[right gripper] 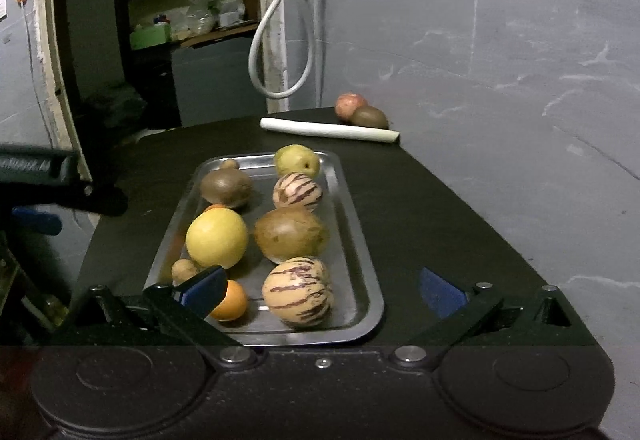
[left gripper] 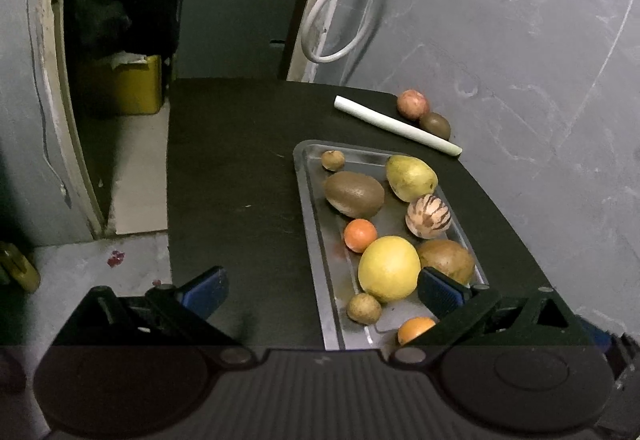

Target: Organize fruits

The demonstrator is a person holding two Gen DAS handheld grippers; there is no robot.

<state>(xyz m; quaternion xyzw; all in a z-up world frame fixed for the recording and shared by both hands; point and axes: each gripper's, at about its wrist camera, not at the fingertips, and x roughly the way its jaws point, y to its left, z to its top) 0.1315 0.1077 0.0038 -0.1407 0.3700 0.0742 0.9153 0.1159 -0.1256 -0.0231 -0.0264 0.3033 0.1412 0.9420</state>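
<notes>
Right wrist view: both tongs (right gripper: 320, 292) gape empty; white tube (right gripper: 329, 129) fences two fruits from tray (right gripper: 360, 240).

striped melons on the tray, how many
2: one striped melon at the tray's near end beside an orange, the other striped melon further back, just before the green pear. None looks hidden.

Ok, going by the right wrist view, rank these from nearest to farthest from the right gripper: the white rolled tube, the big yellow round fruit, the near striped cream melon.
1. Striped cream melon, near end of the tray, between the open fingers.
2. Big yellow round fruit, tray's left side, mid-way.
3. White rolled tube, beyond the tray, by the wall.
</notes>
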